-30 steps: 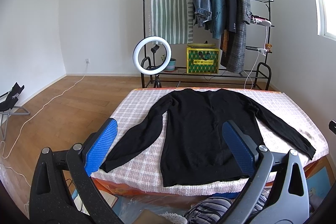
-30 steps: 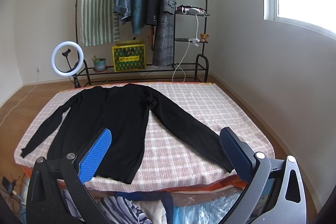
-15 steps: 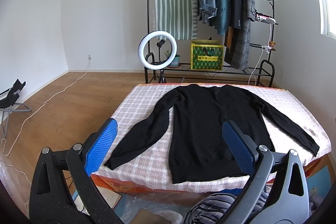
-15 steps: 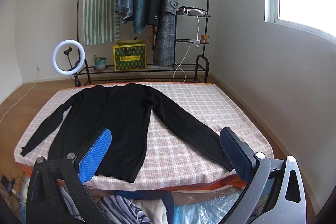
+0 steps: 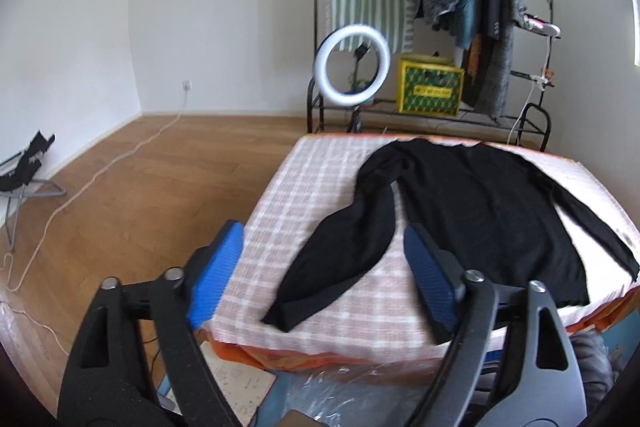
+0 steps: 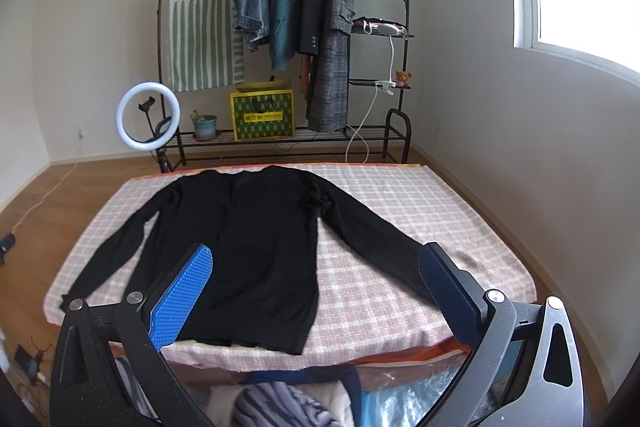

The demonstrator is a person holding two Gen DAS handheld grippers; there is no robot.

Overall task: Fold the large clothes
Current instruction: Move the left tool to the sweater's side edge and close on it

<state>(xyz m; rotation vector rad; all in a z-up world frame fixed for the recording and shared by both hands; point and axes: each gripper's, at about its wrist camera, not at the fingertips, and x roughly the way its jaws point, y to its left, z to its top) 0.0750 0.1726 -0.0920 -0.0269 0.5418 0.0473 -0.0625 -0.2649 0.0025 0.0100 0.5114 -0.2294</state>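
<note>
A black long-sleeved sweater point(image 5: 480, 211) point(image 6: 248, 227) lies flat, front hem toward me, on a table covered with a pink checked cloth point(image 5: 320, 179) point(image 6: 400, 187). Both sleeves are spread out to the sides. My left gripper point(image 5: 324, 267) hovers before the table's near left corner, lined up with the left sleeve's cuff point(image 5: 280, 319). Its jaws are closing, and the pads touch nothing. My right gripper point(image 6: 316, 291) stands open in front of the hem, with the right sleeve's end point(image 6: 416, 279) near its right finger. Neither gripper holds cloth.
A clothes rack point(image 6: 288, 27) with hanging jackets, a ring light point(image 5: 352, 63) and a yellow-green box point(image 6: 262, 115) stand behind the table. A heap of clothes point(image 6: 280, 399) and plastic wrap lie below the front edge. A cable point(image 5: 100, 171) and a folding chair point(image 5: 24, 167) are on the floor at left.
The left gripper has swung left and dropped toward the left sleeve's cuff, and its jaws have narrowed. The right gripper has shifted slightly, so the sweater sits more centred in its view.
</note>
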